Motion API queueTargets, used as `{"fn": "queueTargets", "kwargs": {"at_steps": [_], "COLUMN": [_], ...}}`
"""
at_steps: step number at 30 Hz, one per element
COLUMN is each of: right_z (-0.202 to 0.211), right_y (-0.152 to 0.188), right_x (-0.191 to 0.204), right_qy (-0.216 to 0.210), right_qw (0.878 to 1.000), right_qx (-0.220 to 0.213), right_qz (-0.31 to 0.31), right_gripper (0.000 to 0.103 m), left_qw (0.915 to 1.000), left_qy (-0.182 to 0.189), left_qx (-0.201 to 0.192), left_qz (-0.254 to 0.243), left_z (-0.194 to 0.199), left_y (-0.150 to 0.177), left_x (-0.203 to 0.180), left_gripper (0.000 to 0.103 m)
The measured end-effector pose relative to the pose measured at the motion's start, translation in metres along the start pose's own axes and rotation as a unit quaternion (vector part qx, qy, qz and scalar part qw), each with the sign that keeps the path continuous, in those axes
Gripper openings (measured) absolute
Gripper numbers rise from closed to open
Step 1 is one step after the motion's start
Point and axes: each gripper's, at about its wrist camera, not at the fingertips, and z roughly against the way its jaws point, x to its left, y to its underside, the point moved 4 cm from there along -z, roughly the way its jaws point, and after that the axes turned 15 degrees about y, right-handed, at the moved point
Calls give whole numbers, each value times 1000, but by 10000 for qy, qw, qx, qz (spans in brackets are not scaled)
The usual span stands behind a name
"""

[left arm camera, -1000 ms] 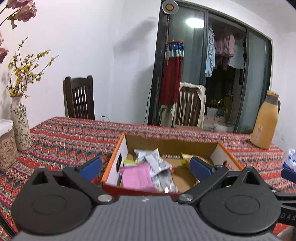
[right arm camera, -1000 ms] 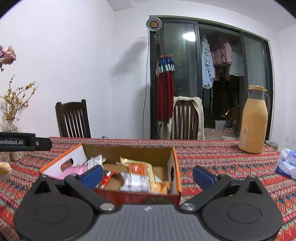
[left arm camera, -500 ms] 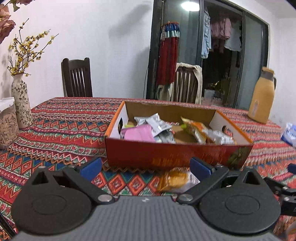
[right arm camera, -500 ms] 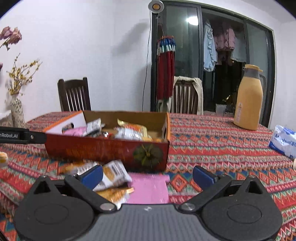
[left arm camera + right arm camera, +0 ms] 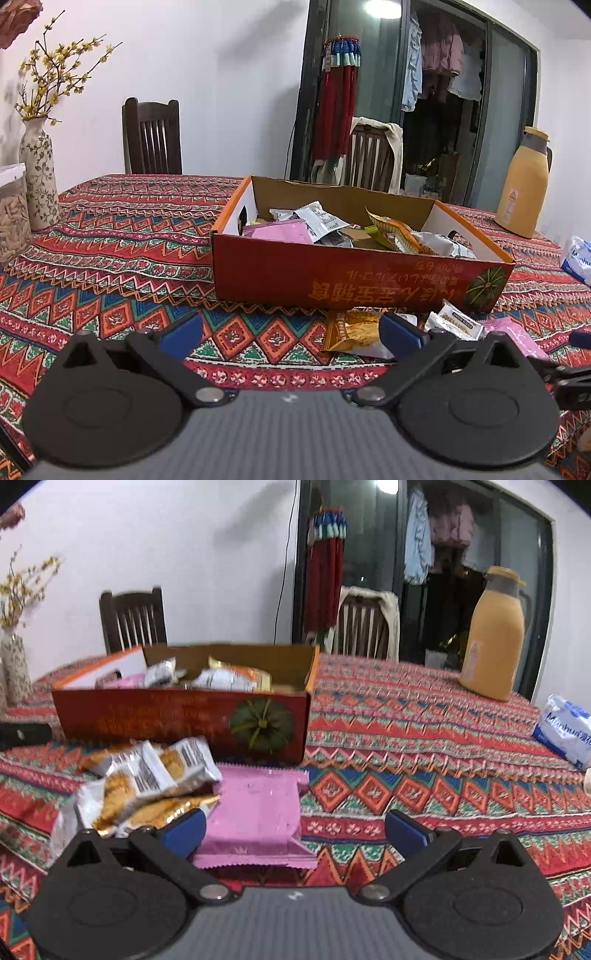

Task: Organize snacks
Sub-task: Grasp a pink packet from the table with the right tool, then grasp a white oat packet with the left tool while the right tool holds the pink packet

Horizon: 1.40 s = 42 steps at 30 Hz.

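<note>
A red cardboard box (image 5: 354, 277) holding several snack packets stands on the patterned tablecloth; it also shows in the right wrist view (image 5: 177, 716). Loose packets lie in front of it: a pink packet (image 5: 255, 812), white and gold biscuit packets (image 5: 147, 779), and an orange packet (image 5: 351, 330). My left gripper (image 5: 291, 330) is open and empty, a little short of the box. My right gripper (image 5: 295, 827) is open and empty, its left finger beside the pink packet's near edge.
A yellow thermos jug (image 5: 495, 635) stands at the back right. A white tissue pack (image 5: 565, 731) lies at the right edge. A flower vase (image 5: 37, 177) and a jar (image 5: 11, 218) stand at the left. Chairs (image 5: 151, 136) stand behind the table.
Both grippers have pulled back and dropped lower, away from the box. The loose packets in front of the box have come into view. Both stay open.
</note>
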Motion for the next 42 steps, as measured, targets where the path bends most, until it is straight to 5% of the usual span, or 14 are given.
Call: {"fn": "queueTargets", "kwargs": {"at_steps": [10,19,32,42], "right_z": [-20,-23,23,24], "right_y": [-10,-5,-2,8], "right_x": [16,24,-6,-7], "right_qy": [-68,-383,-283,-294], "right_qw": [9994,9987,9946,9942], "right_qx": [211,290,-617,-628], "right_qz": [258,197,-779,-828], "right_gripper": [102,62,60,61], "left_qw": [10000,10000,10000,9989], "left_qy": [37,34,-18,65], "left_qx": [-21,-18,52,451], "left_qz": [29,75,70,76], "left_z": [2,1,-2,-6], "left_y": [1,1,3,0], "left_x": [0,1,1,-11], "left_gripper": [103,103,103,103]}}
